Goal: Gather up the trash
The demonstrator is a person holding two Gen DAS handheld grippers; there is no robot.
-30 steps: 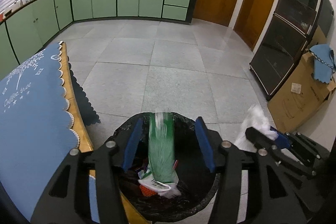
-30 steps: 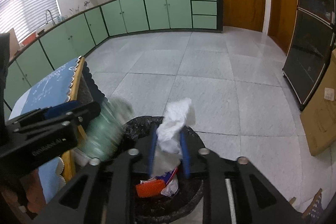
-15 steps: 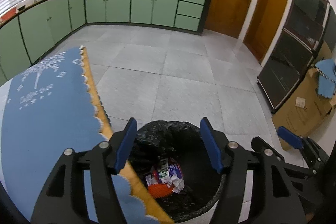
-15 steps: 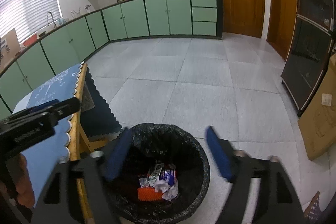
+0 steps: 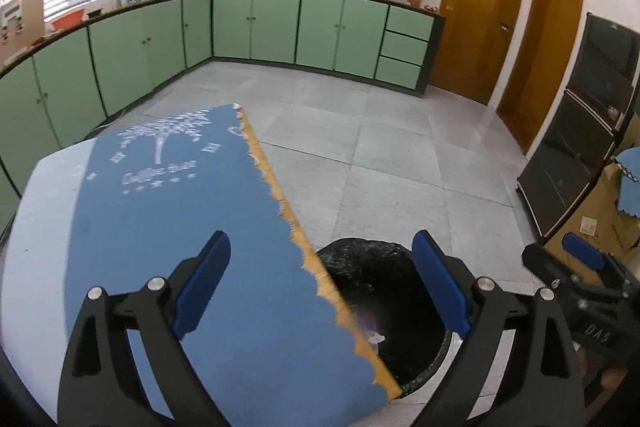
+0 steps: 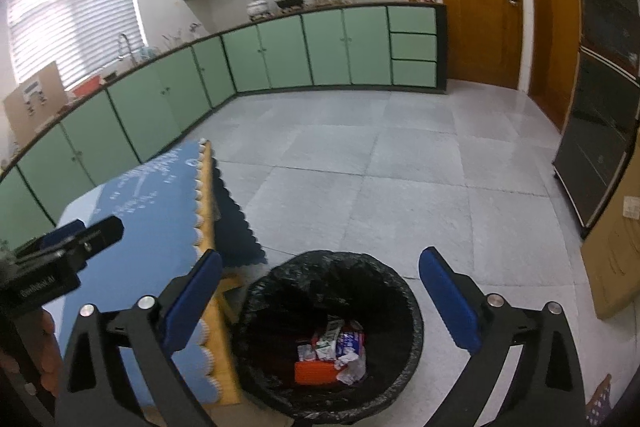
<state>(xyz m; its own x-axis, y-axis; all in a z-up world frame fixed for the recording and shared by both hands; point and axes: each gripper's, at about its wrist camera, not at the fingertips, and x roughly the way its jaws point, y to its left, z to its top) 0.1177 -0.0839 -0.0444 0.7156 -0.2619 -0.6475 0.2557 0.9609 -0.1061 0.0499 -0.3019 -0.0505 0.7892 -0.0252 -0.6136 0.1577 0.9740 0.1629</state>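
A black-lined trash bin stands on the floor beside the table; it also shows in the left wrist view. Wrappers, an orange pack and crumpled paper lie at its bottom. My right gripper is open and empty, above the bin. My left gripper is open and empty, over the table's edge next to the bin. The left gripper shows in the right wrist view, and the right gripper shows in the left wrist view.
A table with a blue scalloped cloth and wooden edge is left of the bin. Green cabinets line the far walls. A dark cabinet and cardboard boxes stand at the right. Grey tiled floor lies beyond.
The green bottle left my left gripper and the white paper left my right gripper; both fell into the bin. Both grippers opened wide, rose, and the left moved over the table.
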